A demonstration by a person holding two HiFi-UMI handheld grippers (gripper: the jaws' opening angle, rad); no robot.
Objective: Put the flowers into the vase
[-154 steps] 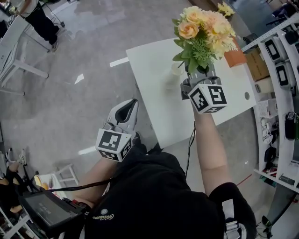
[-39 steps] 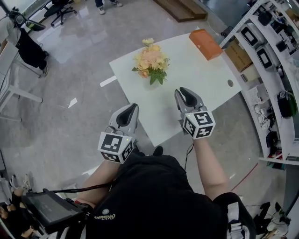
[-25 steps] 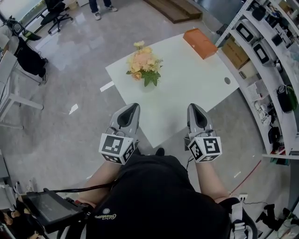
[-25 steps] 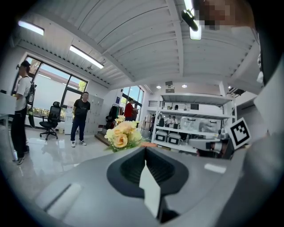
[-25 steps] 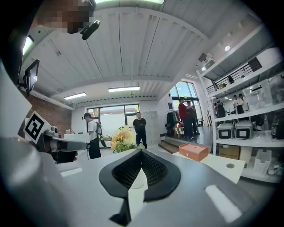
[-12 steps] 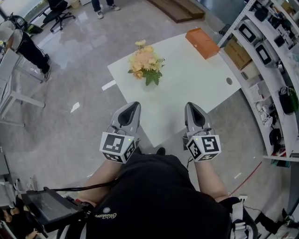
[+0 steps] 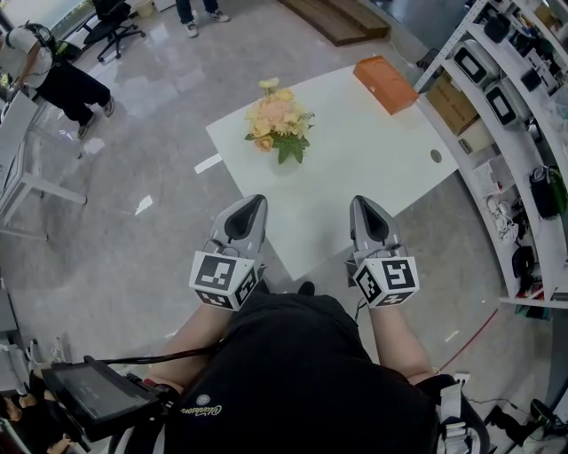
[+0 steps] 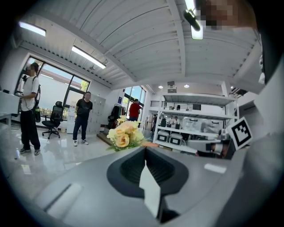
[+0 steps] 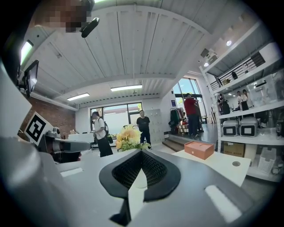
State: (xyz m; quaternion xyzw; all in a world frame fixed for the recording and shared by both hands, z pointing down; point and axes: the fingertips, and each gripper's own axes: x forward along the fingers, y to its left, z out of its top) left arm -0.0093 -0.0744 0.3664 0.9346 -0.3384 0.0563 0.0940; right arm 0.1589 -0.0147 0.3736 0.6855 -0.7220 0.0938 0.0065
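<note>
A bouquet of peach and yellow flowers [image 7: 278,120] stands upright near the far left part of the white table [image 7: 355,160]; the blooms hide the vase beneath them. My left gripper [image 7: 249,206] and right gripper [image 7: 365,207] hover side by side at the table's near edge, well short of the bouquet. Both are shut with nothing between the jaws. In the left gripper view the flowers [image 8: 124,135] show just past the shut left gripper [image 8: 144,150]. In the right gripper view the flowers [image 9: 127,135] rise beyond the shut right gripper [image 9: 141,153].
An orange box [image 7: 384,73] lies at the table's far right corner, also the orange box [image 9: 199,149]. Shelving with equipment [image 7: 524,97] lines the right side. People [image 8: 83,116] stand on the glossy floor beyond, near an office chair [image 7: 111,16].
Several seconds ago the right gripper held the bouquet over the table; the bouquet now stands there alone and that gripper is drawn back. Over the last second only a bystander at upper left moved.
</note>
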